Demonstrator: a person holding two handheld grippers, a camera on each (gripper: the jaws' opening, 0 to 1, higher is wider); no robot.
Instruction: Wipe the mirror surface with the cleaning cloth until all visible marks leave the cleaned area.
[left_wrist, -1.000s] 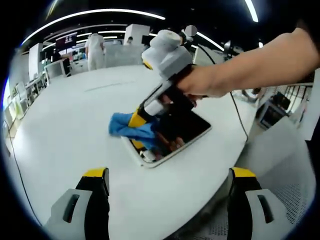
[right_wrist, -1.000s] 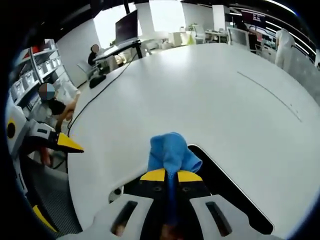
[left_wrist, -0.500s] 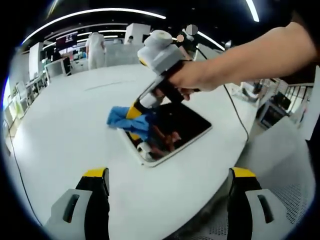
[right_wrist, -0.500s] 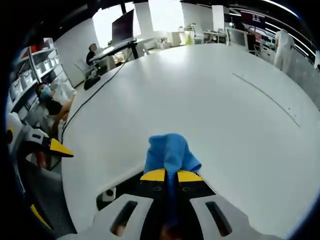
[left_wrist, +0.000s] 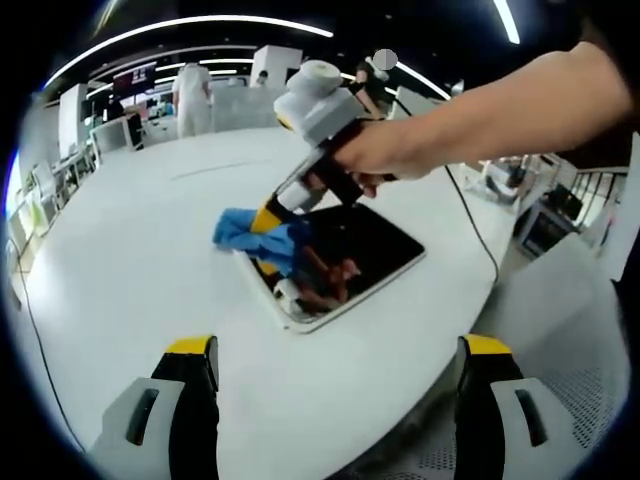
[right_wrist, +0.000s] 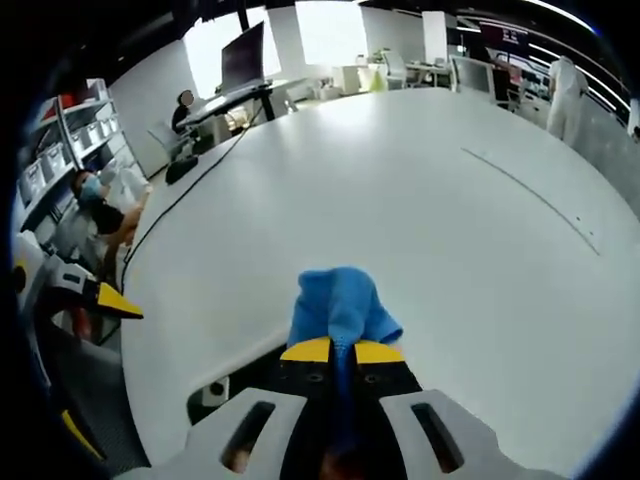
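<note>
A dark rectangular mirror (left_wrist: 365, 248) with a white frame lies flat on the round white table (left_wrist: 130, 260). My right gripper (left_wrist: 270, 222), held by a person's hand, is shut on a blue cleaning cloth (left_wrist: 243, 231) and presses it at the mirror's far-left corner. In the right gripper view the blue cloth (right_wrist: 338, 306) bulges out past the closed yellow-tipped jaws of the right gripper (right_wrist: 342, 350), with the mirror's corner (right_wrist: 225, 385) just below. My left gripper (left_wrist: 335, 350) hovers open near the table's front edge, apart from the mirror.
A black cable (left_wrist: 472, 225) runs across the table to the right of the mirror. Desks, monitors and people stand around the room beyond the table. The table's edge (left_wrist: 400, 420) drops off close to my left gripper.
The right gripper has slid the cloth from the mirror's left part up to its far-left corner. The left gripper has stayed put.
</note>
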